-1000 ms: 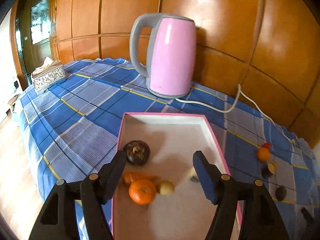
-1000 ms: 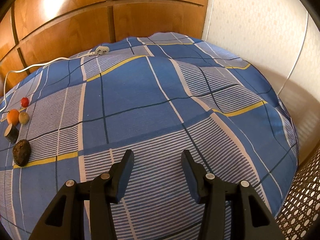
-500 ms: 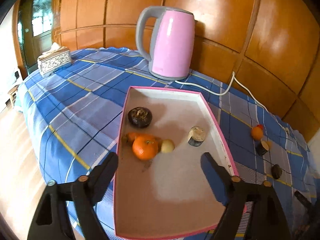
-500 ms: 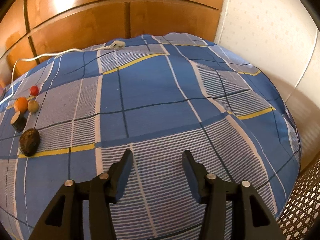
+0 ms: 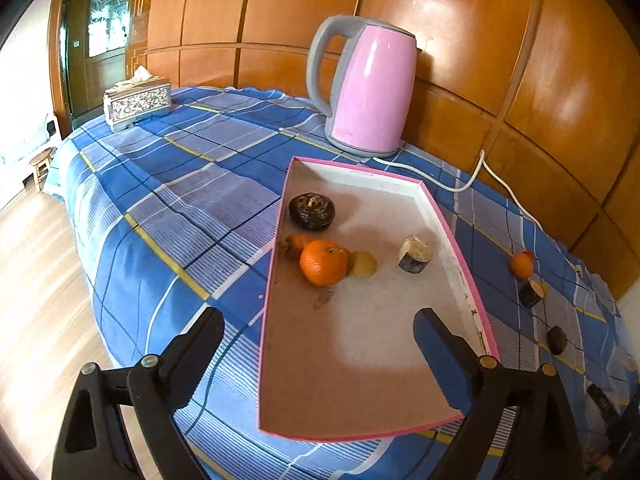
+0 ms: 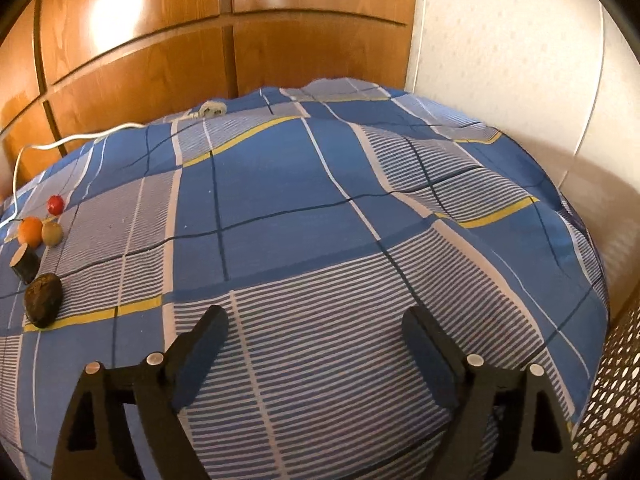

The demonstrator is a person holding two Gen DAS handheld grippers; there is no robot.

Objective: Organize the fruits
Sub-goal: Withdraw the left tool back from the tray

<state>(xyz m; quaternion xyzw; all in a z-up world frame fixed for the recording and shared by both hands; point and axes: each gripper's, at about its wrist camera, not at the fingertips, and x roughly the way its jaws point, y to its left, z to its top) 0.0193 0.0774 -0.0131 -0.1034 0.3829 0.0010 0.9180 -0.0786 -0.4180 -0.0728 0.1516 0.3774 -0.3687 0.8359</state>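
Left gripper (image 5: 318,330) hangs spread and empty over the near end of a pink tray (image 5: 460,254) holding an orange (image 5: 323,262) and other fruit. Right gripper (image 6: 316,330), also spread, hovers above blue plaid cloth (image 6: 320,208); loose fruits (image 6: 40,256) lie far left.

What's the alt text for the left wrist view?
Open left gripper hovers over a pink-rimmed tray on a blue plaid cloth, holding a mandarin and four other pieces. Pink kettle behind; more fruit lies loose at right.
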